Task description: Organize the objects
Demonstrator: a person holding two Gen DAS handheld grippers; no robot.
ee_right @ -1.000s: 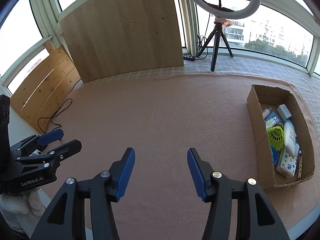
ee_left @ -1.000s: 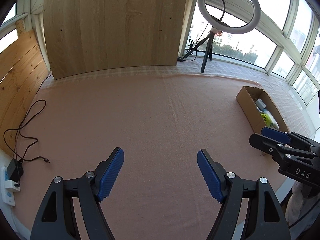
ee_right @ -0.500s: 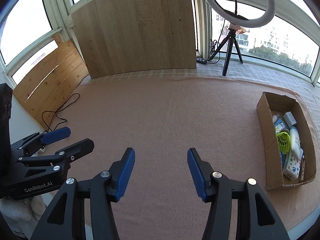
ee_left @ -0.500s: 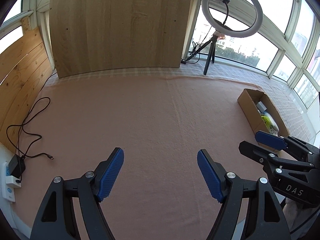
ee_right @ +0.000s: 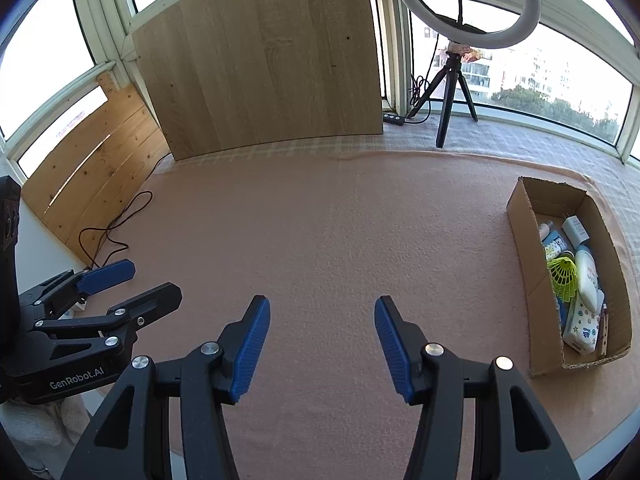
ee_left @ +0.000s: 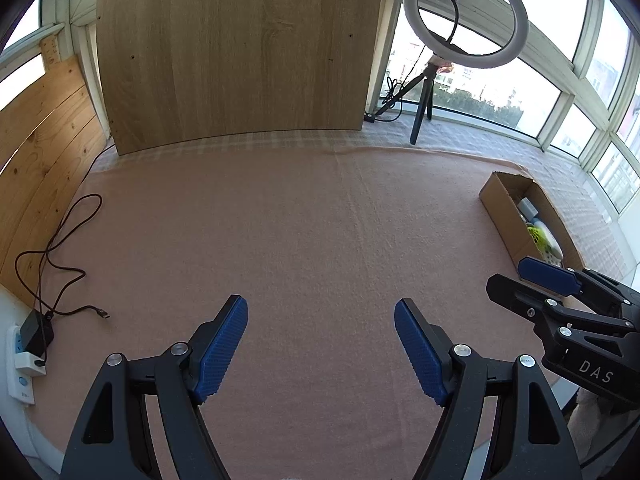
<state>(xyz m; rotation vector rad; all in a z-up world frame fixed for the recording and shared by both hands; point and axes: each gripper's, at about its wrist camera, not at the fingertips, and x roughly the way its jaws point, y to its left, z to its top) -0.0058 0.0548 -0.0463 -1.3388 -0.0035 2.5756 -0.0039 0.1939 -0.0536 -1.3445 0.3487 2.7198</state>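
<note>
Objects (ee_right: 576, 276): all packed in cardboard box (ee_right: 520, 240) at desk's right edge | desk (ee_right: 320, 220): otherwise bare pink cloth | left tool (ee_left: 320, 340): spread wide, empty | right tool (ee_right: 322, 344): spread, empty | progress: apparently finished, nothing left loose.

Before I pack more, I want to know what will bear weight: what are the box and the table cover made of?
The box looks like plain brown corrugated cardboard, matte, with raw torn edges. The table cover looks like soft pink fabric, fuzzy and unshiny, perhaps fleece.
</note>
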